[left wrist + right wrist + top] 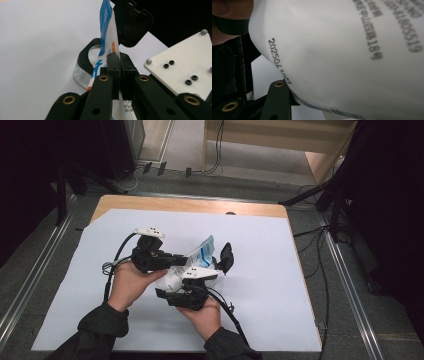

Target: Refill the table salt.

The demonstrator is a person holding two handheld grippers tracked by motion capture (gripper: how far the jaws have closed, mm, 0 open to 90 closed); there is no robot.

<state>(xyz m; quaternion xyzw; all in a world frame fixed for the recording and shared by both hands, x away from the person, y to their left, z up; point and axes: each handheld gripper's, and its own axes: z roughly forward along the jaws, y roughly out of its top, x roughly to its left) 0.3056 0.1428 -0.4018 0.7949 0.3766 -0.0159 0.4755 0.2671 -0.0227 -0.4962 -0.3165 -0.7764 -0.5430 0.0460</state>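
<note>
The tabletop (250, 320) carried a pale sheet over a wooden top, whose bare edge showed along the far side. Dark stands and trailing cables ringed it on the floor; none reached the work area.

Near the middle of the tabletop, both tools met over one item — a soft white pouch (202, 254) with blue and orange print. The left tool (176, 258) had its jaws closed on the pouch's thin flat edge; in the left gripper view the two black pads pressed flat against that edge from either side, with the pouch (106, 37) rising upright between them. The right tool (161, 293) sat just beneath and beside the pouch's swollen white lower part. In the right gripper view that bulging white plastic (342, 57), printed with a date code and small blurred text, stood right against the camera, and one black jaw lay against its underside. The other jaw was hidden, so whether this tool gripped the pouch could not be told.

Directly behind the pouch stood a clear jar (83, 70) with a black rim, its hinged black lid (132, 22) swung up and open — a smooth, rounded-square flap. The pouch blocked most of the jar's mouth; its contents could not be made out.
</note>
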